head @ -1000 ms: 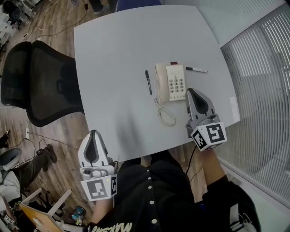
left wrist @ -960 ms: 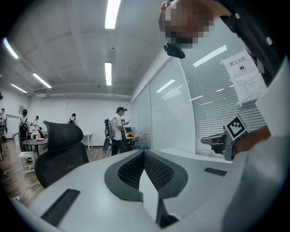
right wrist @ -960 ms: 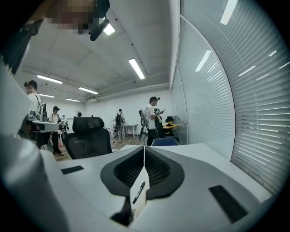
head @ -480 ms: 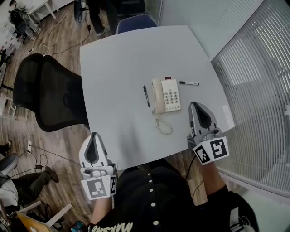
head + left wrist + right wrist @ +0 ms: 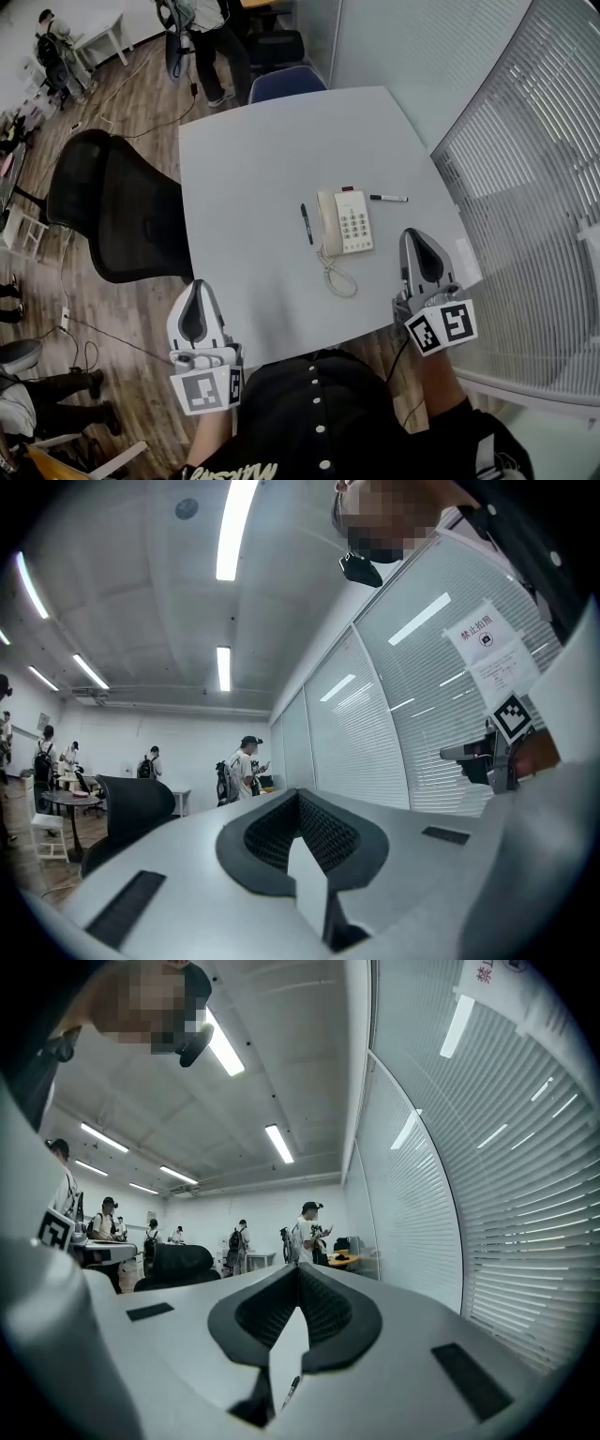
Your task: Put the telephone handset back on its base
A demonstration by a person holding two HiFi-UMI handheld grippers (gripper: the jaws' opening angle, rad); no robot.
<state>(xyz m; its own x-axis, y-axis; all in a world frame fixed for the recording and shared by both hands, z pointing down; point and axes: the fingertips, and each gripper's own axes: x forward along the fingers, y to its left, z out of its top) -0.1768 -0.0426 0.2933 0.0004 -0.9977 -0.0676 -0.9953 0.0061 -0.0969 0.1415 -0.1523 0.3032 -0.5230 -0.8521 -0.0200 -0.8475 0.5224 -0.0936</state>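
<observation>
on the table [image 5: 253, 169] a pen [image 5: 306, 225] lies left of the telephone [image 5: 346, 223], a marker [image 5: 389, 198] right of it.

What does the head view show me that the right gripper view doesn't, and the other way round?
Only the head view: the cream push-button telephone with its handset resting on the base, its coiled cord, and the blue chair at the table's far end.
Only the right gripper view: the ceiling strip lights.
Both: the right gripper, shut with nothing held, the slatted window blinds, the black mesh office chair and people standing across the room.
</observation>
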